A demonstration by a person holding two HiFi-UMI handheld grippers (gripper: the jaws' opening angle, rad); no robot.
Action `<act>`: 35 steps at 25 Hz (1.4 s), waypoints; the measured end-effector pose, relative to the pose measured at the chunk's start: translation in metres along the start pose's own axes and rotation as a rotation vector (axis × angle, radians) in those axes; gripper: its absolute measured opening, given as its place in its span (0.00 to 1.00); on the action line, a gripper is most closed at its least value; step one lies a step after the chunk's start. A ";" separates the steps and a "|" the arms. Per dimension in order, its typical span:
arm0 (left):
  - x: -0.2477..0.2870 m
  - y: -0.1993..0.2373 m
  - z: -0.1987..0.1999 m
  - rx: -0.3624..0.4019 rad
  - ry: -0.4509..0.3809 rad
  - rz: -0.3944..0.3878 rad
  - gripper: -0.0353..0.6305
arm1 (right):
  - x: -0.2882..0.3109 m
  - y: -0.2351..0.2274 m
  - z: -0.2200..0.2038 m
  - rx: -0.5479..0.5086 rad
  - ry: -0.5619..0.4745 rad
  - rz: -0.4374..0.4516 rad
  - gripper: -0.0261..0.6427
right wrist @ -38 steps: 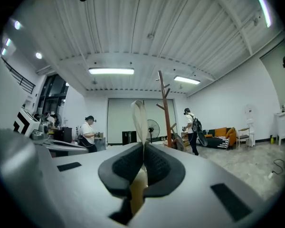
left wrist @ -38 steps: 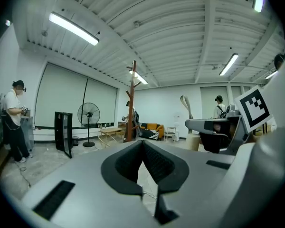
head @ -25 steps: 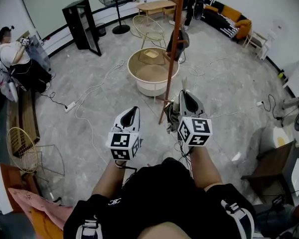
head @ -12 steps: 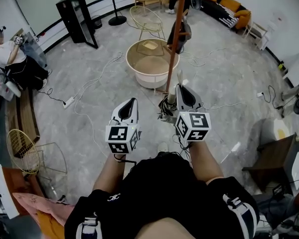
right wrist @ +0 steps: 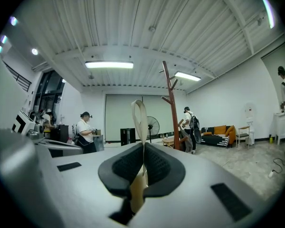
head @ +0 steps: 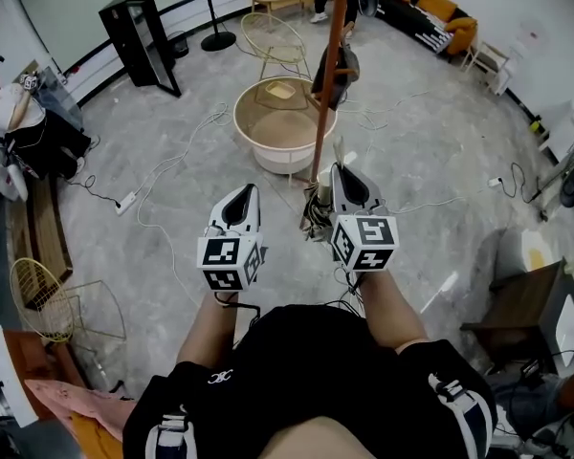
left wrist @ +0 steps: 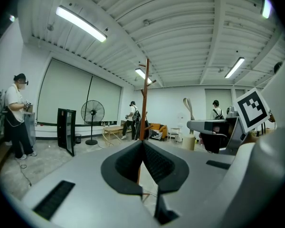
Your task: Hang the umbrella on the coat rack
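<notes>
My right gripper [head: 341, 172] is clamped on the umbrella strap [right wrist: 139, 119], its loop upright just short of the coat rack [head: 323, 122]. My left gripper [head: 245, 193], shut on nothing, sits farther from the rack.

Smooth reddish wooden coat rack [right wrist: 174, 127], matt mottled grey concrete floor [head: 430, 161], beige cloth umbrella strap [right wrist: 137, 113].

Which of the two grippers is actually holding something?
The right gripper, shut on a beige strap loop sticking up past its tips; the left gripper is shut on nothing.
</notes>
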State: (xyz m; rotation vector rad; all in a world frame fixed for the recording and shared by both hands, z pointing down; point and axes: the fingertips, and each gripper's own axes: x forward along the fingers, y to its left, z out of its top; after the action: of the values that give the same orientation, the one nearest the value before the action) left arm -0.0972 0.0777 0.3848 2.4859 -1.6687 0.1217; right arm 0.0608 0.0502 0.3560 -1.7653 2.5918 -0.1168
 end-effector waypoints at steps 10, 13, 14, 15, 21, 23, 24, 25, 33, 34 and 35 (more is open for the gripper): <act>0.085 -0.065 0.008 0.021 0.030 0.028 0.08 | 0.025 -0.088 0.006 0.005 0.016 0.068 0.06; 0.114 -0.084 0.012 0.022 0.028 0.051 0.08 | 0.037 -0.118 0.007 0.002 0.023 0.101 0.06; 0.122 -0.088 0.013 0.022 0.024 0.059 0.08 | 0.042 -0.125 0.006 -0.002 0.023 0.113 0.06; 0.129 -0.092 0.015 0.023 0.019 0.067 0.08 | 0.046 -0.132 0.006 -0.006 0.022 0.124 0.06; 0.168 -0.093 0.012 0.020 0.042 0.090 0.08 | 0.087 -0.169 0.000 0.010 0.045 0.122 0.06; 0.182 -0.084 0.010 0.013 0.043 0.094 0.08 | 0.103 -0.177 -0.006 0.009 0.056 0.116 0.06; 0.190 -0.077 0.008 0.009 0.040 0.094 0.08 | 0.113 -0.178 -0.009 0.005 0.058 0.113 0.06; 0.198 -0.069 0.006 0.007 0.036 0.091 0.08 | 0.123 -0.178 -0.013 0.000 0.059 0.108 0.06; 0.277 0.006 0.002 0.016 0.017 -0.004 0.08 | 0.217 -0.161 -0.042 -0.091 0.017 0.030 0.06; 0.289 0.019 0.005 0.020 0.018 -0.022 0.08 | 0.234 -0.159 -0.046 -0.098 0.027 0.007 0.06; 0.301 0.032 0.008 0.021 0.018 -0.040 0.08 | 0.250 -0.158 -0.051 -0.105 0.042 -0.018 0.06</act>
State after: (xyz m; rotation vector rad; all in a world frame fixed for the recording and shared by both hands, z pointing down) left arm -0.0124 -0.2100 0.4234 2.5240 -1.6179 0.1579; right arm 0.1137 -0.2370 0.4265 -1.8398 2.6582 -0.0185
